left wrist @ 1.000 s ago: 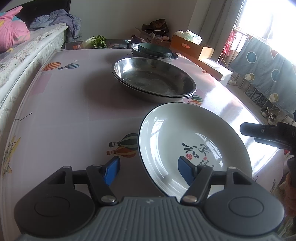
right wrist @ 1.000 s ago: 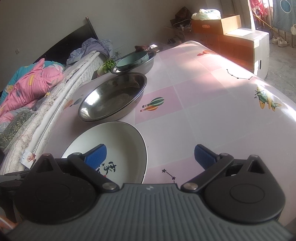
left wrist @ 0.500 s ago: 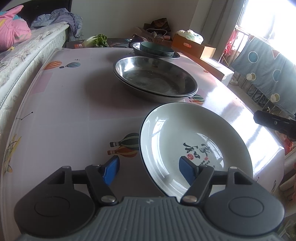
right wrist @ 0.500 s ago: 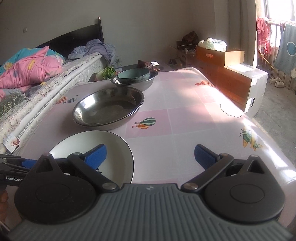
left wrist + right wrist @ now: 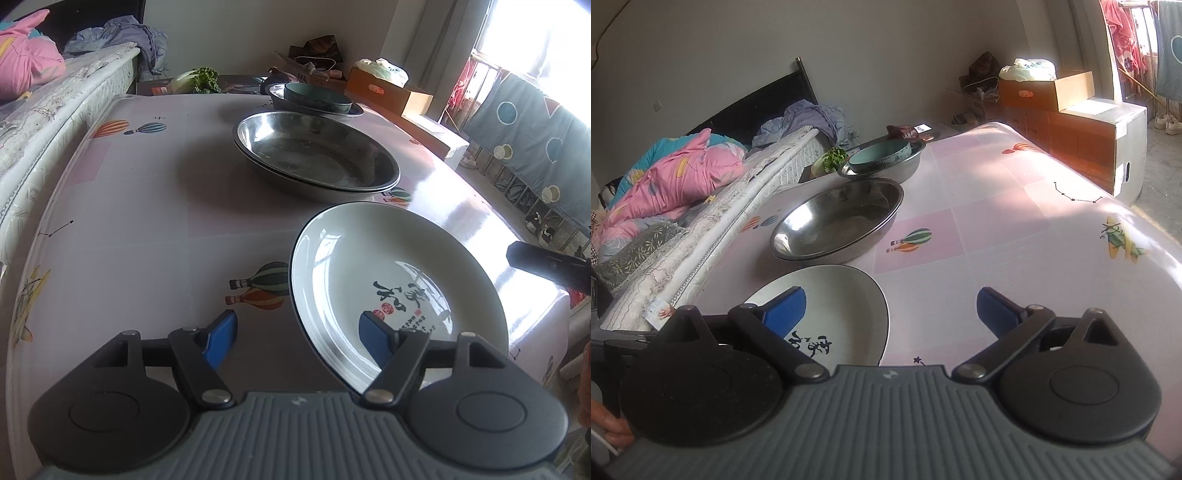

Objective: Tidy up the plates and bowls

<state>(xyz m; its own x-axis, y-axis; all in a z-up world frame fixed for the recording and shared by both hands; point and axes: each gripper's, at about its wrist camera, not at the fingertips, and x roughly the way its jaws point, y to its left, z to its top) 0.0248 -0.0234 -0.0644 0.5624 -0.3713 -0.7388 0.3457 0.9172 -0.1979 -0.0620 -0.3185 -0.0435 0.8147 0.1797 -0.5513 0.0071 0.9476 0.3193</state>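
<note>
A white plate [image 5: 395,291] with a dark rim and black calligraphy lies on the pink balloon-print table [image 5: 140,229]. My left gripper [image 5: 299,339] stands open at the plate's near left rim, its right pad over the plate and its left pad over the cloth. From the other side, my right gripper [image 5: 890,310] straddles the right rim of the plate [image 5: 827,310]. Its jaws are closing and the pads do not press on it. Behind the plate sit stacked steel basins [image 5: 317,158], then a teal bowl [image 5: 317,98] inside another steel basin [image 5: 886,168].
A bed with a pink quilt [image 5: 676,177] runs along the table's left side. Leafy greens [image 5: 833,157] lie at the table's far end. Cardboard boxes [image 5: 1071,118] stand past the far right edge. A blue cloth [image 5: 535,140] hangs on a rack by the window.
The right wrist view has swung and rolled a little, and its jaws have narrowed slightly. In the left wrist view nothing on the table has moved, and the right gripper's finger has shifted at the right edge.
</note>
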